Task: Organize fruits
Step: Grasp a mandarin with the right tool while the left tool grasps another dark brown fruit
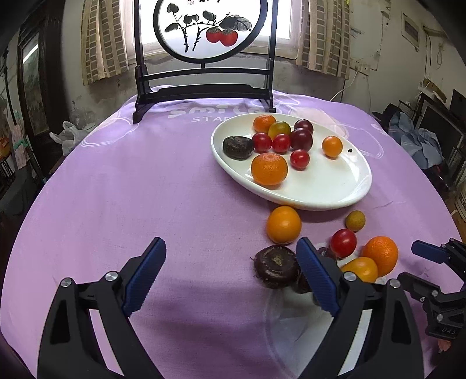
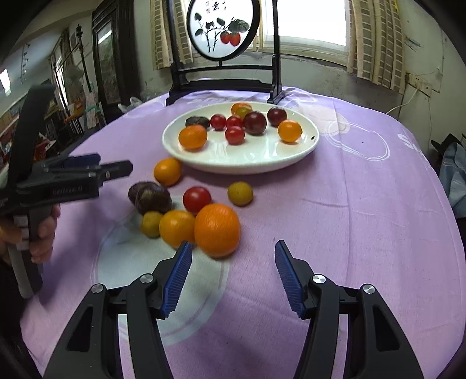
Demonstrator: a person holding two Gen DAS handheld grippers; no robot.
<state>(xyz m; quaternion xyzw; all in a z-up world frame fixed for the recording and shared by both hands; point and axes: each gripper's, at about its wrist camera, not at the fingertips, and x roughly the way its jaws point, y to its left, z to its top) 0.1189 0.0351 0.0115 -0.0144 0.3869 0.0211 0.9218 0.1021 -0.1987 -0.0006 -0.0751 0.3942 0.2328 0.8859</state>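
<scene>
A white oval plate (image 1: 320,189) (image 2: 262,163) holds several fruits: oranges, red and dark tomatoes, a dark chestnut. Loose fruit lies on the purple cloth in front of it: a big orange (image 2: 217,230) (image 1: 381,255), a small orange (image 1: 284,224) (image 2: 167,171), a red tomato (image 1: 343,242) (image 2: 197,199), a yellow-green fruit (image 1: 355,220) (image 2: 240,193), dark chestnuts (image 1: 276,266) (image 2: 153,198). My left gripper (image 1: 230,256) is open and empty, its right finger beside the chestnut. My right gripper (image 2: 233,256) is open and empty, just short of the big orange.
A black wooden stand with a round painted screen (image 1: 209,26) (image 2: 222,29) stands at the table's far edge behind the plate. The left gripper and the hand holding it show at the left of the right wrist view (image 2: 58,180). Clutter surrounds the table.
</scene>
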